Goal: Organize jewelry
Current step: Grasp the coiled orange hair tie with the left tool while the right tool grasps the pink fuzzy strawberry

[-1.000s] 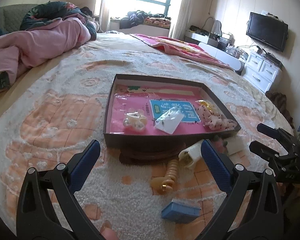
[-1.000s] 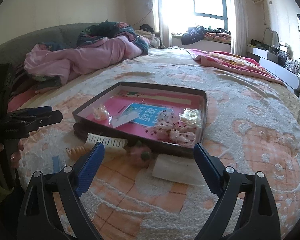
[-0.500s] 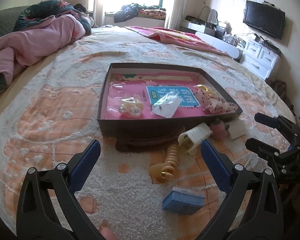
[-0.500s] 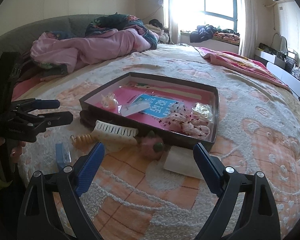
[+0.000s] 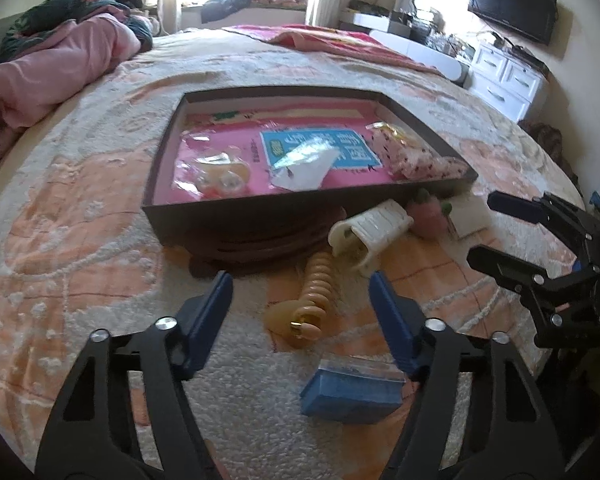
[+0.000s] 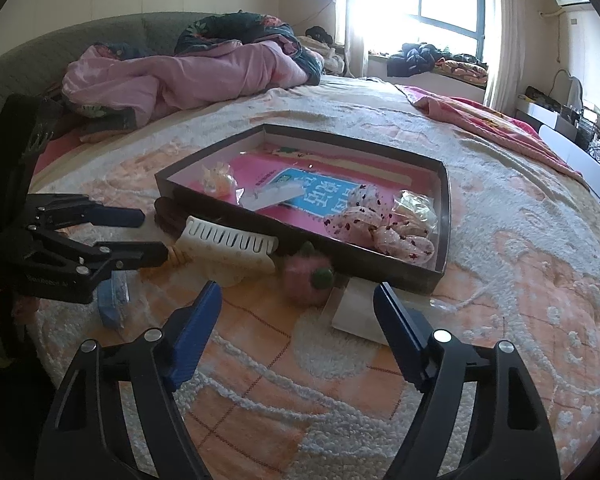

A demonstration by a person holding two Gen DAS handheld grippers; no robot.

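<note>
Both hand-held grippers [image 5: 300, 308] [image 6: 298, 312] agape, empty

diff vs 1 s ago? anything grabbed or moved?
Both the left hand-held gripper and the right hand-held gripper came forward and lower toward the items lying in front of the tray; the left one's jaws narrowed a little. Nothing grabbed or released. White clip, orange coil, blue box and tray contents unmoved.
</note>
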